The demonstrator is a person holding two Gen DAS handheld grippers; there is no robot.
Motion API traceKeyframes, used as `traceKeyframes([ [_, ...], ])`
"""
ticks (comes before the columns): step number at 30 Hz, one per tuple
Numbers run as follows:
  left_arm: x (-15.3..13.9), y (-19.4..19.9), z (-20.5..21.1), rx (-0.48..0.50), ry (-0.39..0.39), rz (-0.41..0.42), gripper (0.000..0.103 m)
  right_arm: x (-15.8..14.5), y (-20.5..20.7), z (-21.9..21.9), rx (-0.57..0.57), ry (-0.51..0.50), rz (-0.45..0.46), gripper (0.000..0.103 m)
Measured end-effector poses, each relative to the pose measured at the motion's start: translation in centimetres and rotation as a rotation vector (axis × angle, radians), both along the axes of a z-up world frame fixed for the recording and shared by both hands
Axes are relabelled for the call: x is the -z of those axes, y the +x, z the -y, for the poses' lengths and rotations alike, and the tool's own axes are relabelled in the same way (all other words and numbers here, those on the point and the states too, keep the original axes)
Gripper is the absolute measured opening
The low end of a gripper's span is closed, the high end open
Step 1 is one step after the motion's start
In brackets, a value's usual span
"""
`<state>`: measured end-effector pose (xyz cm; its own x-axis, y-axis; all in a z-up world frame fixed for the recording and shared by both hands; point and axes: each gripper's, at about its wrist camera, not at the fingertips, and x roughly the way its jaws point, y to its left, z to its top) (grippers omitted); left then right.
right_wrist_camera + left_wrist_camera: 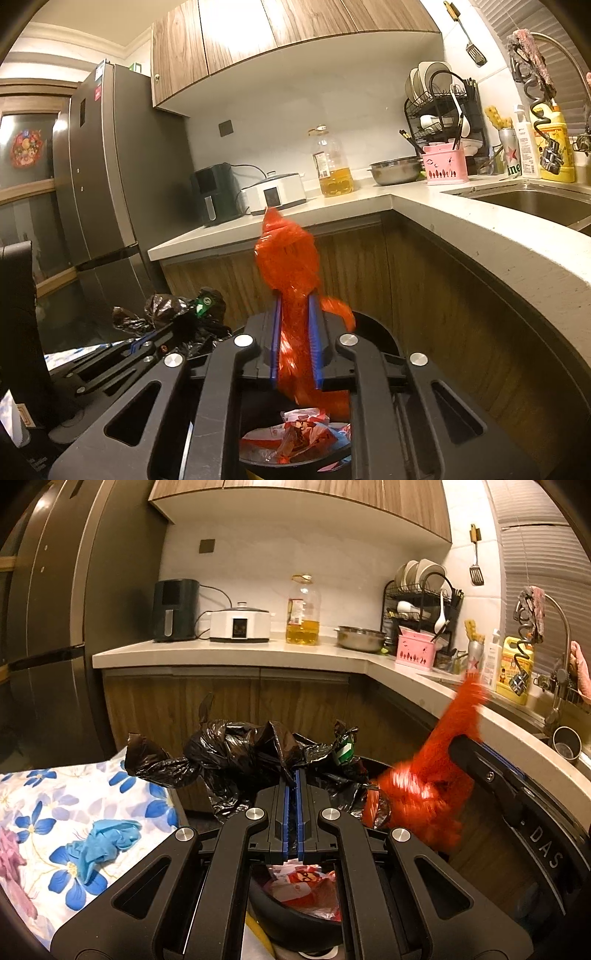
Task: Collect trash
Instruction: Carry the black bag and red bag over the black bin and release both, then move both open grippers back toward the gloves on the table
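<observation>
Trash bin [295,915] sits straight below both claws. Left wrist view: left claw [294,775] pinched tight on the black bin liner [236,753], holding its rim up above the bin; one red net bag [424,782] hangs blurred to the right, long axis running up toward the bench edge [406,668]. One blue rag [103,838] lies on the flowered cloth [44,797]. Right wrist view: right claw [295,332] narrow, red bag upright between its pads, wrappers [295,435] in the bin directly beneath. Drop looks next.

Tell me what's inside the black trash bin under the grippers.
Crumpled red-and-white wrappers lie inside the bin. The red mesh bag hangs over them from the right gripper. Anything deeper is covered by wrappers and gripper frames.
</observation>
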<state>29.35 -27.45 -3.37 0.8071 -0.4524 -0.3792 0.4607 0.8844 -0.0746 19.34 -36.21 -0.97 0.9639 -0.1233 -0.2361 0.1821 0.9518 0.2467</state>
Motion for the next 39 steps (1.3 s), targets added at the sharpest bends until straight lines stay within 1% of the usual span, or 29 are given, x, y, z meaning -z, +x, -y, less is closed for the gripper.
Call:
traceKeyframes([
  [3,0.3,0.3,0.2,0.004,0.01,-0.007,0.004,0.2,0.2,0.2,0.003,0.003,-0.004,0.023],
  [6,0.7,0.6,0.3,0.011,0.015,-0.018,0.009,0.4,0.3,0.5,0.009,0.01,-0.01,0.025],
  [7,0.8,0.6,0.3,0.01,0.018,-0.018,0.012,0.4,0.3,0.6,0.01,0.012,-0.011,0.026],
  [8,0.9,0.6,0.3,0.008,0.021,-0.019,0.018,0.5,0.3,0.6,0.012,0.014,-0.013,0.026],
  [9,1.0,0.6,0.2,0.006,0.02,-0.019,0.022,0.5,0.3,0.7,0.014,0.016,-0.014,0.029],
  [11,1.1,0.5,0.1,-0.005,0.018,-0.016,0.04,0.5,0.2,0.8,0.017,0.02,-0.014,0.033],
  [14,1.1,0.3,-0.5,-0.018,0.005,-0.016,0.05,0.5,0.0,0.7,0.023,0.025,-0.014,0.039],
  [15,1.1,0.3,-0.8,-0.024,0.001,-0.017,0.052,0.5,0.0,0.8,0.024,0.027,-0.015,0.043],
  [16,1.1,0.2,-1.0,-0.029,-0.001,-0.015,0.058,0.5,-0.1,0.7,0.025,0.03,-0.015,0.046],
  [18,1.1,-0.2,-1.7,-0.049,-0.002,-0.006,0.062,0.5,-0.3,0.7,0.027,0.032,-0.014,0.048],
  [20,1.1,-0.6,-2.4,-0.069,-0.003,0.002,0.069,0.4,-0.5,0.5,0.027,0.03,-0.013,0.054],
  [22,1.1,-1.0,-3.4,-0.098,-0.007,0.006,0.072,0.3,-0.7,0.4,0.028,0.032,-0.01,0.06],
  [24,1.0,-1.4,-4.2,-0.122,-0.008,0.009,0.075,0.1,-0.9,0.1,0.024,0.031,-0.006,0.065],
  [26,0.9,-1.9,-5.2,-0.15,-0.009,0.014,0.077,0.0,-1.2,-0.2,0.021,0.026,-0.002,0.066],
  [30,0.7,-2.8,-7.5,-0.203,-0.022,0.02,0.078,-0.3,-1.7,-0.9,0.016,0.023,0.006,0.071],
  [39,0.6,-5.0,-12.4,-0.322,-0.028,0.029,0.079,-0.6,-2.7,-3.0,-0.013,0.015,0.016,0.072],
])
